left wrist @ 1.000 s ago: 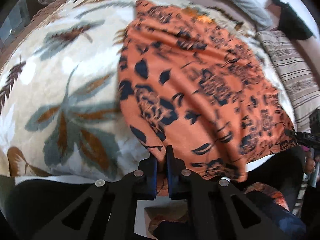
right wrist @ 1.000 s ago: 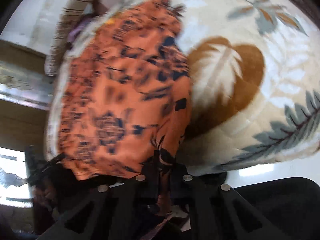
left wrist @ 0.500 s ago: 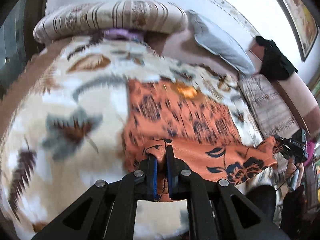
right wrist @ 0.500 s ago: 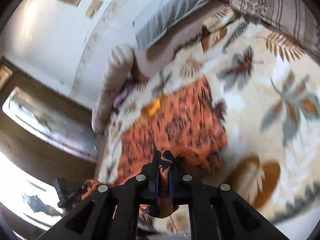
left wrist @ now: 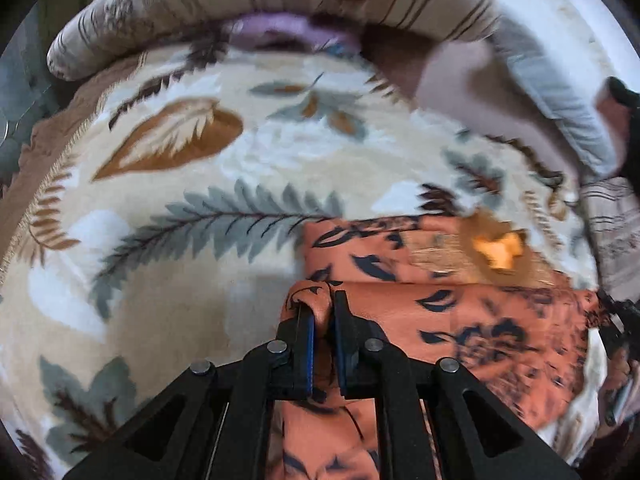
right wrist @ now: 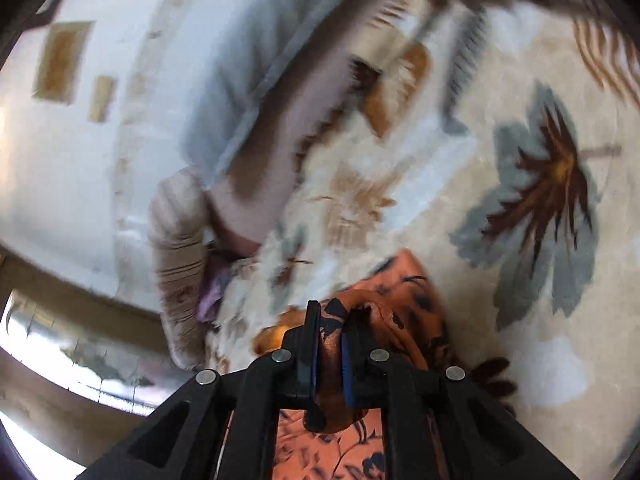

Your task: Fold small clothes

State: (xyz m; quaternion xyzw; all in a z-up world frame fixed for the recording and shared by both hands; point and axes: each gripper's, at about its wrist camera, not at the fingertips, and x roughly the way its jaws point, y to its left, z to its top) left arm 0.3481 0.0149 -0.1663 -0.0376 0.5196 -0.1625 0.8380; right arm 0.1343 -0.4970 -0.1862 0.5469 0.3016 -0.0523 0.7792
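The left gripper [left wrist: 322,312] pinches a bunched edge of the orange cloth [left wrist: 472,332] between its jaws, and the right gripper [right wrist: 330,328] likewise pinches an edge of the cloth [right wrist: 404,296]. The cloth lies on the leaf-print blanket [left wrist: 192,216], its near part doubled over toward the far part, right of the left gripper. Farther off, a striped bolster [left wrist: 240,4] and a grey pillow [left wrist: 560,112] lie along the blanket's far edge.

I see soft daylight in both views, with glare from a window [right wrist: 60,344] at the right wrist view's lower left. Motion blur smears both, worse on the right; fisheye bends the dark edges.
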